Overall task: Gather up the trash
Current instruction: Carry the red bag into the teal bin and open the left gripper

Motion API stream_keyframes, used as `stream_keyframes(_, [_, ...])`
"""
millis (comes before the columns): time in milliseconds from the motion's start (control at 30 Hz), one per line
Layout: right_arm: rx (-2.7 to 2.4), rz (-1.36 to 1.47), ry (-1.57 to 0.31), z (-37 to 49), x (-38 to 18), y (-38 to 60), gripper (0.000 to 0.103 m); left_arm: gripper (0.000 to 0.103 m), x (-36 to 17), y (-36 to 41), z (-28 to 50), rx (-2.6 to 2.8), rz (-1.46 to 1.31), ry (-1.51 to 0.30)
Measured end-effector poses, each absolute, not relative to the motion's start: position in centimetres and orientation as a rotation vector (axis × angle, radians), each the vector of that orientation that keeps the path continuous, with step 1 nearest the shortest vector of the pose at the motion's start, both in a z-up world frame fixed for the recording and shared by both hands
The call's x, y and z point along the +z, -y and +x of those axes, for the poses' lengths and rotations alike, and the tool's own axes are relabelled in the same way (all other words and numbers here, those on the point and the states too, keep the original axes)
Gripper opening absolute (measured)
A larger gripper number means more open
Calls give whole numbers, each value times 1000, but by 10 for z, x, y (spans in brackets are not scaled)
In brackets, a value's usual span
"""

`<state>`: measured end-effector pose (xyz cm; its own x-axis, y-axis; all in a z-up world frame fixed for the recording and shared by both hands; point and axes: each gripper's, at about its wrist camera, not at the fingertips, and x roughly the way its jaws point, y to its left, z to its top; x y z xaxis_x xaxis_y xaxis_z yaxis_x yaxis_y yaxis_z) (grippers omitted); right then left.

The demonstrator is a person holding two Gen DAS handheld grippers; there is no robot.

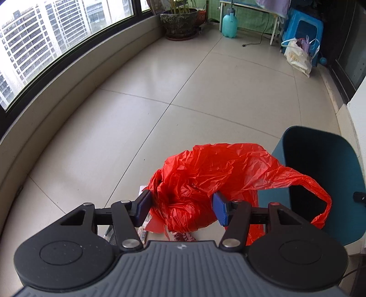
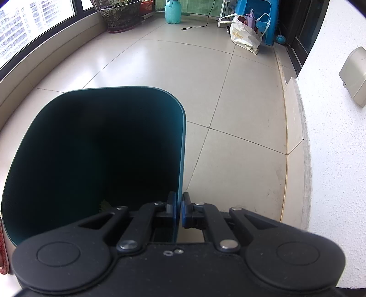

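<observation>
In the left wrist view, the left hand-held gripper (image 1: 181, 206) fills the bottom of the frame with its 2 blue-padded fingers (image 1: 143, 205) spread wide on either side of 1 crumpled red plastic bag (image 1: 205, 180). The bag sits at lower centre on the tiled floor (image 1: 160, 91), bulging between the pads; whether the pads touch the plastic cannot be told. 1 loop handle of the bag trails to the right and lies over the near wall of 1 dark teal trash bin (image 1: 320, 173), which stands at the lower right edge. A few scraps of printed wrapper litter (image 1: 146, 230) lie on the floor under the bag, just ahead of the gripper body.

In the right wrist view, the right hand-held gripper (image 2: 179, 211) sits at bottom centre with its 2 fingers drawn narrow, pinching the thin right-hand wall of the teal trash bin (image 2: 181, 141) between them. The bin's open mouth takes up the left half of the frame, and its interior is dark.

Along the top of both views stand 1 patterned plant pot (image 1: 179, 21), 1 turquoise spray bottle (image 1: 230, 24), 1 blue plastic stool (image 1: 304, 28) and 1 white shopping bag (image 1: 297, 57). 1 beige wall box (image 2: 353, 75) is mounted at the upper right.
</observation>
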<state>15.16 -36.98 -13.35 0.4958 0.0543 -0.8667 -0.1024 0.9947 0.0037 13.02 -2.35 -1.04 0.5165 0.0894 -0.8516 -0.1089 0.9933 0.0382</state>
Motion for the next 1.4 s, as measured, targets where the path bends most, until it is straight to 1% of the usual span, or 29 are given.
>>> stream_keyframes(133, [98, -41, -1050, 155, -132, 370, 4, 56, 18, 55, 144, 32, -13, -978])
stream_keyframes(267, [100, -33, -1051, 156, -130, 373, 4, 56, 23, 95, 161, -51, 27, -962])
stream_keyframes(433, [108, -28, -1050, 157, -130, 377, 4, 56, -6, 152, 182, -132, 84, -1017])
stream_keyframes(667, [118, -25, -1050, 157, -131, 380, 4, 57, -52, 202, 200, -210, 155, -1093])
stream_keyframes(1000, [123, -18, -1051, 158, -132, 383, 5, 58, -115, 227, 218, -236, 183, -1213])
stream_keyframes(1267, [128, -12, -1052, 158, -132, 384, 5, 61, -128, 236, 216, -275, 206, -1233])
stream_keyframes(1400, [131, -11, -1052, 158, -132, 385, 5, 66, -124, 231, 213, -293, 194, -1216])
